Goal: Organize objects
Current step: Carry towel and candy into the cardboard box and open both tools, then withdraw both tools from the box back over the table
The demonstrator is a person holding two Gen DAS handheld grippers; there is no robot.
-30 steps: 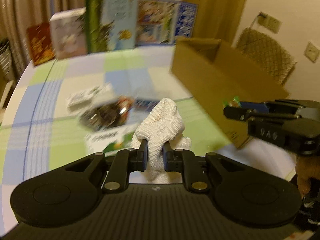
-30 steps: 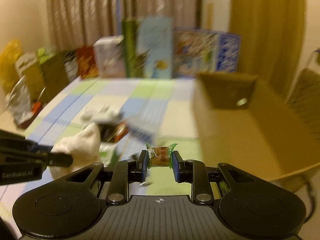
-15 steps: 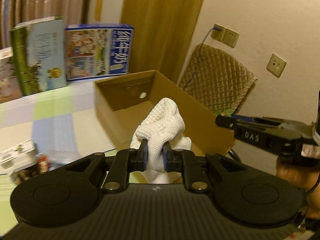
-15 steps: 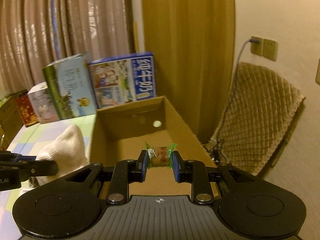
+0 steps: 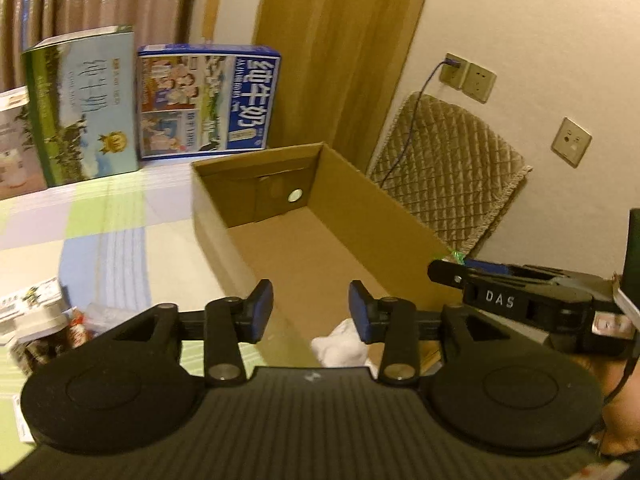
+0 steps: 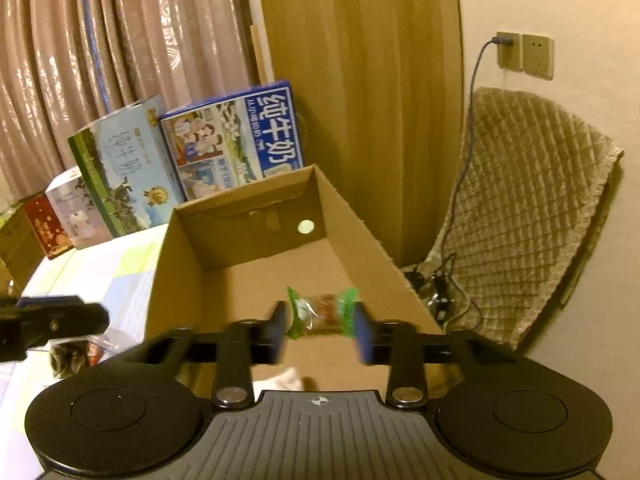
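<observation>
Cloth [image 5: 340, 346], white and knitted, lies on the floor of the cardboard box [image 5: 384, 208], just below and beyond the left gripper [image 5: 311, 307]; half a second ago it was pinched between those jaws, which now stand wide apart with nothing in them. So the drop is done and that item counts as sorted. From the right wrist view a corner of the same cloth [image 6: 288, 378] shows under the right gripper [image 6: 321, 327]. Its jaws have also spread, and the green-wrapped candy [image 6: 322, 312] sits in the gap with blur around it; whether either pad touches it I cannot tell, so it is probably being let go over the box. Left of the jaws, small packets [image 5: 44, 320] wait on the checked desk [image 5: 100, 248]. Farther off, milk cartons [image 6: 236, 140] stand before the curtain.
</observation>
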